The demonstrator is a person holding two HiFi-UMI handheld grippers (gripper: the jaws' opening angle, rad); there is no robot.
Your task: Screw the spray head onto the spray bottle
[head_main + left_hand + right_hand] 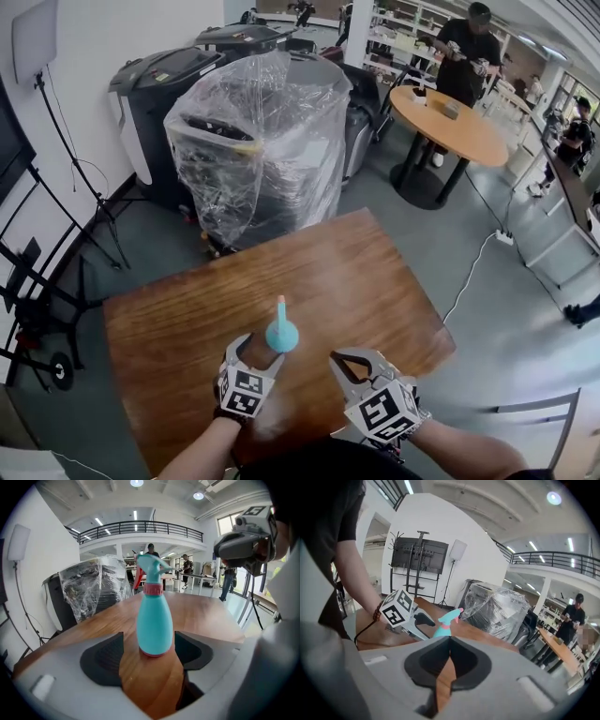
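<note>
While the left tongs point(255, 352) stand with their jaws apart on either side of the spray bottle point(281, 333), neither pad seems to press it yet. The bottle is upright on the table point(375, 272), close to the person's edge, and the spray head point(151, 568) already sits on its pink collar. The right tongs point(359, 364) hang just off to the side, jaws together on nothing.

From where I stand the head looks seated, though I can't tell whether it is fully tight. To finish well, I'd want the left tongs to close low on the body so the bottle can't spin. The right tongs would then need to open, take the head squarely above the collar, and turn it without tipping anything. That smooth plastic will likely slip under a light grip.

The table is glossy brown wood. Beyond it are a machine wrapped in clear plastic point(262, 141), a grey floor, and a round table point(459, 136) with someone standing by it.
</note>
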